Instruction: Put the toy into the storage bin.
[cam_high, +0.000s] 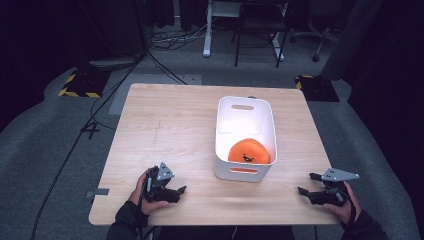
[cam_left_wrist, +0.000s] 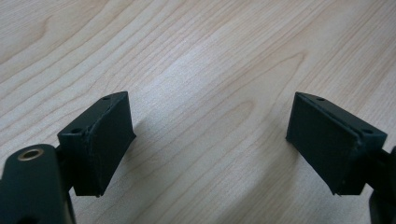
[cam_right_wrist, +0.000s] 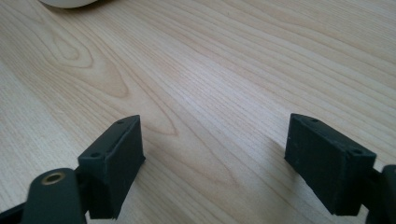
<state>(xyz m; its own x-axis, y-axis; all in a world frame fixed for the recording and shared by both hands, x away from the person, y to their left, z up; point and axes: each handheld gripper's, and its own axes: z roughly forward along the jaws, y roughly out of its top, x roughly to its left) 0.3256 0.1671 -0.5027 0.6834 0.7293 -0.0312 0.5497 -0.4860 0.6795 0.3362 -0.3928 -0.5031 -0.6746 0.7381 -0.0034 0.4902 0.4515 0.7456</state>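
An orange plush toy (cam_high: 249, 151) with a black smile; white bin (cam_high: 244, 116); pale wood-grain table (cam_high: 165, 125).

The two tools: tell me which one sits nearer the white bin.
The left tool. It rests on the table just left of the bin's near corner, while the right tool lies farther off, at the table's right edge.

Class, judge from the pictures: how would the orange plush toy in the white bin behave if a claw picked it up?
The orange plush toy looks soft and rounded, so it would probably squash under the jaws rather than slip. It likely weighs little for its bulk. Sitting low in the white bin, it probably cannot roll away.
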